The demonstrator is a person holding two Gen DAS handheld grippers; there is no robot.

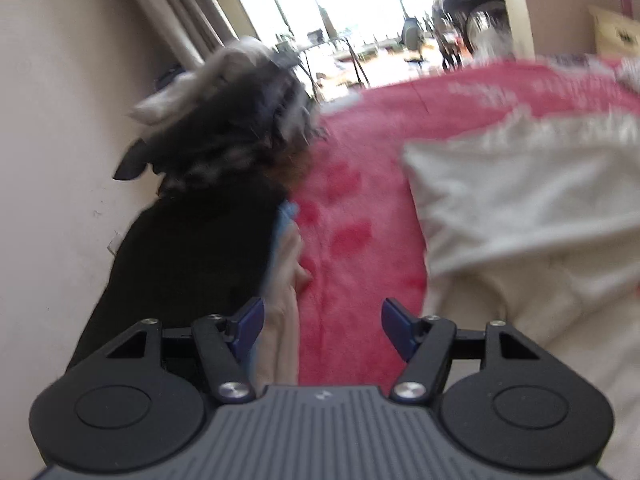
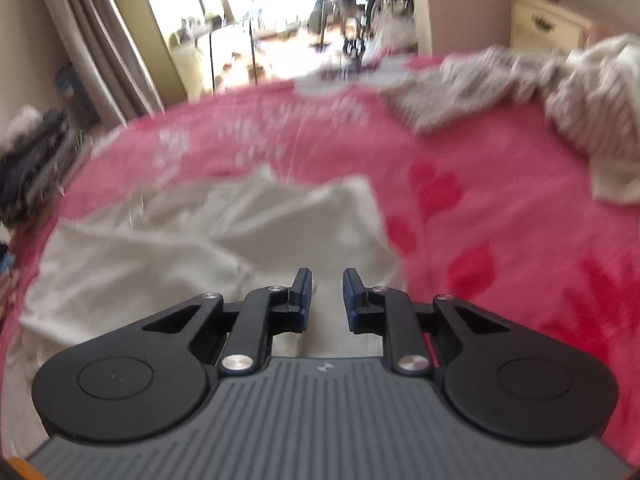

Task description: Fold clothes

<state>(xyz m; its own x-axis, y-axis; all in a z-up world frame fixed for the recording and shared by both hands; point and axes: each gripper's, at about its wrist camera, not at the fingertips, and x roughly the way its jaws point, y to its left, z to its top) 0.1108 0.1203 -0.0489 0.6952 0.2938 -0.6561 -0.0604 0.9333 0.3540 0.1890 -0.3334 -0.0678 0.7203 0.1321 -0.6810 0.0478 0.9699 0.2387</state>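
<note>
A white garment [image 2: 192, 240] lies crumpled on the pink blanket [image 2: 500, 200] of a bed. My right gripper [image 2: 327, 280] hovers over its near edge, jaws a narrow gap apart with nothing pinched between them. In the left wrist view the same white garment [image 1: 520, 220] fills the right side. My left gripper [image 1: 322, 314] is open wide over the bare pink blanket [image 1: 352, 200], holding nothing. To its left lies a black garment [image 1: 192, 248] with pale folded cloth [image 1: 286, 280] along its edge.
A heap of dark and grey clothes [image 1: 240, 112] sits at the bed's left edge by the wall [image 1: 52, 160]. A striped grey garment [image 2: 480, 88] and a cream one [image 2: 616, 184] lie at the far right. Beyond are curtains [image 2: 100, 40], a cream dresser [image 2: 548, 24] and a bright doorway.
</note>
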